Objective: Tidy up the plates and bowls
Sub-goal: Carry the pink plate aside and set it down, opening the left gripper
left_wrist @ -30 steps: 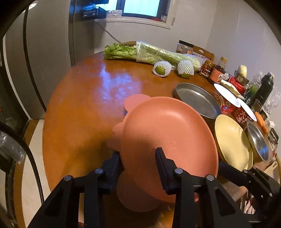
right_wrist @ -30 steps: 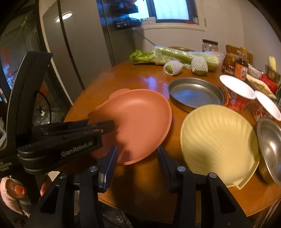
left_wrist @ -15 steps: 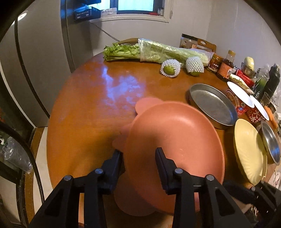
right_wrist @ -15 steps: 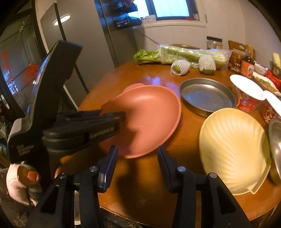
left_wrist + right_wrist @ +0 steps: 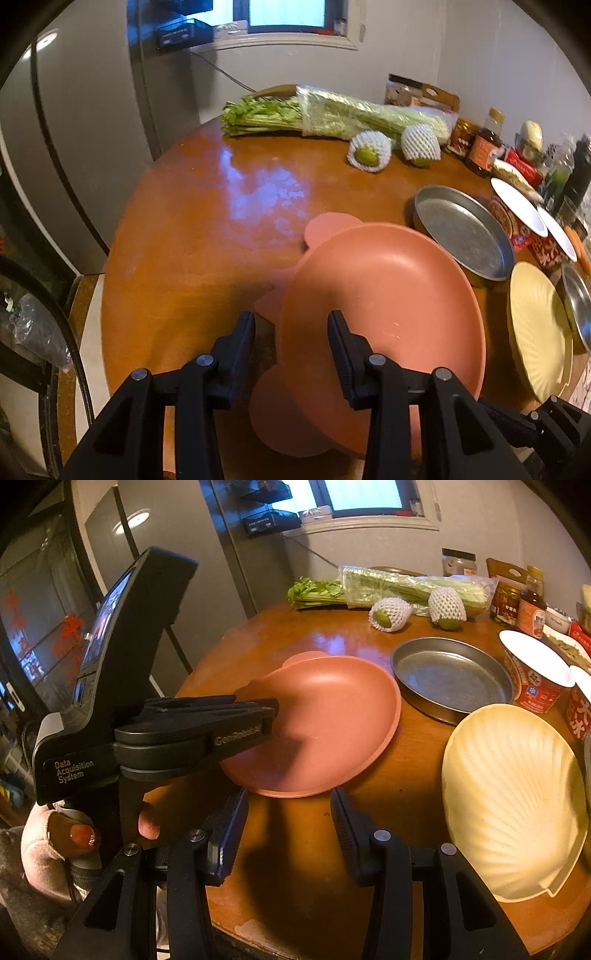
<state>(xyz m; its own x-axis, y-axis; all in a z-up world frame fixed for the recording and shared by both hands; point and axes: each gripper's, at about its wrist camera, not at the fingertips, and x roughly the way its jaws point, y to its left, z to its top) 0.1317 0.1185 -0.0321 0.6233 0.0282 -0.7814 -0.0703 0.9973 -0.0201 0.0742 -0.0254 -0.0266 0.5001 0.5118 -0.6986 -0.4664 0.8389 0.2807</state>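
Left wrist view: left gripper [image 5: 291,334] clamped on near rim of pink plate [image 5: 384,295], one finger under the rim, one over it; plate tilted, held above the wooden table [image 5: 192,236]. Looks like light, stiff plastic or melamine with a smooth matte face, so it may pivot in a rim pinch; gripping deeper on the rim seems safer. Ahead and right: metal pan [image 5: 461,232], then yellow shell plate [image 5: 539,332] further right.

Right wrist view: right gripper [image 5: 288,823] holds nothing, fingers apart, hovering over the table edge just short of the pink plate. Left gripper enters from the left, pinching the plate's left rim. Shell plate [image 5: 513,797] sits flat to the right; its ridged, thin scalloped rim is the obvious hold. Metal pan [image 5: 450,675] ahead, beyond the plate.
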